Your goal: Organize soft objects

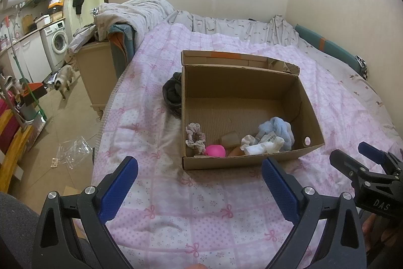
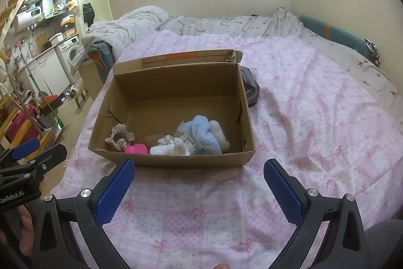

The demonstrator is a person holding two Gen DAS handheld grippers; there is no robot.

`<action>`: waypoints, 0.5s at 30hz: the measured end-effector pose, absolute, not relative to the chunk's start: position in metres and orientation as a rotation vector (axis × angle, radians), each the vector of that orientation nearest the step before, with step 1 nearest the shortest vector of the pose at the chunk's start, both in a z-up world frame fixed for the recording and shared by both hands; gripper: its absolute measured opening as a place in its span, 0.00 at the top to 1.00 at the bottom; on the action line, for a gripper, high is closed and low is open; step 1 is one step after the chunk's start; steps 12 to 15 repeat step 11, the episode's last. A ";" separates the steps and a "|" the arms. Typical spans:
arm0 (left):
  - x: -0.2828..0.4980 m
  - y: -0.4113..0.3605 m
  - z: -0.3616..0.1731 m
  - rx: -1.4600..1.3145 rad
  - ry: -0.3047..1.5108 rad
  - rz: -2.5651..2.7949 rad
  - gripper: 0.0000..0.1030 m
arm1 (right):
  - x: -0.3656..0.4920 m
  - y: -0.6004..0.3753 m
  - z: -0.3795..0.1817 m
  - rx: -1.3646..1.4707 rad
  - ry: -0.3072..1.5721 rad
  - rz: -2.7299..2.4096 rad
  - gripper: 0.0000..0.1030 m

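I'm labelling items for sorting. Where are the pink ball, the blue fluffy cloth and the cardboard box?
pink ball [image 1: 215,150], left wrist view, its top.
blue fluffy cloth [image 2: 202,132], right wrist view, its middle.
cardboard box [image 2: 176,159], right wrist view, near wall.

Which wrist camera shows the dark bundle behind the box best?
Left wrist: the dark bundle lies exposed along the cardboard box's outer wall. The right wrist view shows only a striped part past the far corner.
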State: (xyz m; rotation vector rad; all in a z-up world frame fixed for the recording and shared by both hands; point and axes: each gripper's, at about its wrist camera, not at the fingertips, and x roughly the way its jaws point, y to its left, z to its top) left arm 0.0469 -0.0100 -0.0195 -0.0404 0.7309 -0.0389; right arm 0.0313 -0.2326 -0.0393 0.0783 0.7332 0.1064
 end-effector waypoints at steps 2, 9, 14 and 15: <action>0.047 -0.010 -0.020 -0.041 0.731 -0.039 0.05 | 0.031 -0.232 -0.039 0.079 0.733 0.106 0.00; 0.046 -0.010 -0.020 -0.035 0.729 -0.040 0.05 | 0.031 -0.233 -0.039 0.076 0.730 0.106 0.00; 0.046 -0.010 -0.020 -0.040 0.730 -0.044 0.05 | 0.031 -0.233 -0.039 0.079 0.729 0.107 0.00; 0.046 -0.010 -0.020 -0.040 0.730 -0.044 0.05 | 0.031 -0.233 -0.039 0.079 0.729 0.107 0.00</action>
